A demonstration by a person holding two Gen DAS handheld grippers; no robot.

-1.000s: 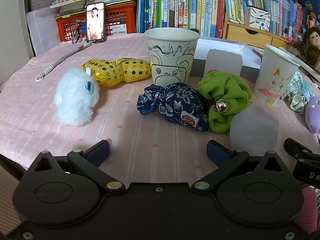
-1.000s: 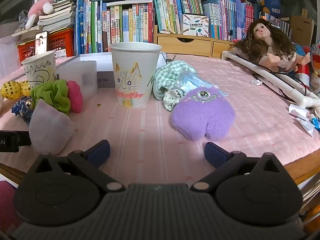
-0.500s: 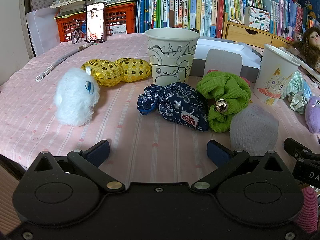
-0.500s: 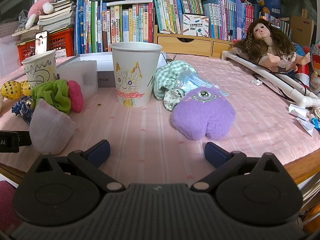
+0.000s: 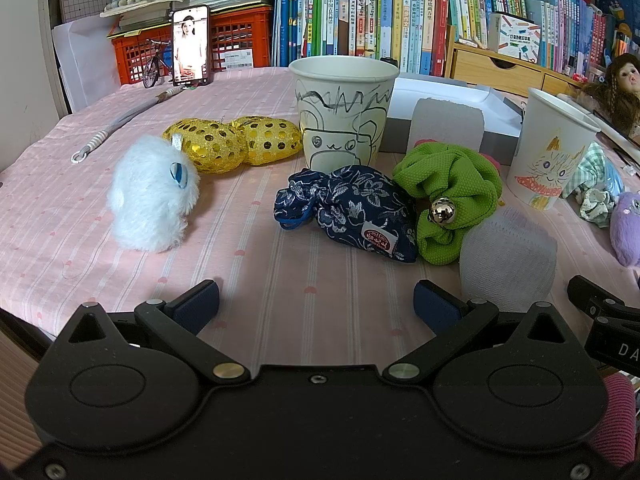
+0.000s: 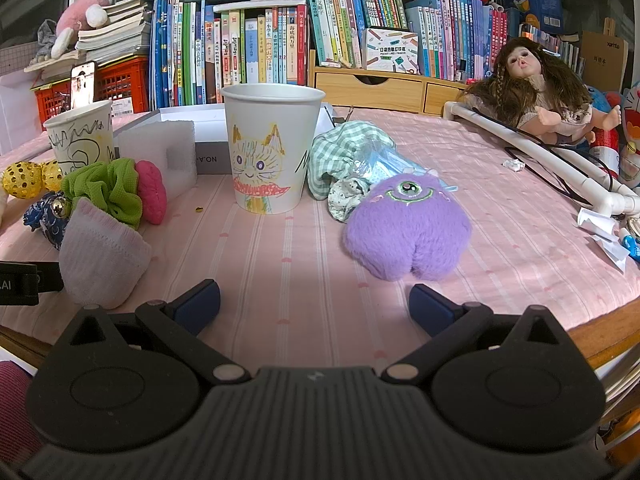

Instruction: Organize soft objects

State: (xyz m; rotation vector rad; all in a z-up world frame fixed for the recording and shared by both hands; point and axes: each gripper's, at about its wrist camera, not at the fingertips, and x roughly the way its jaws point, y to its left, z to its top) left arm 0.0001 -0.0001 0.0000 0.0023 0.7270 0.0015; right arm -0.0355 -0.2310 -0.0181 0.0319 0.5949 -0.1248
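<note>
Your left gripper and right gripper both gape wide, holding nothing; navy pouch and purple plush lie ahead

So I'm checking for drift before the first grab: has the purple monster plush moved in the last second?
No. The purple monster plush sits in the same spot, right of the cat cup and against the checked cloth.

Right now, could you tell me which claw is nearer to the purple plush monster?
Right. The right claw sits open just before the purple plush monster; the left claw is farther off, the monster at its far right.
</note>
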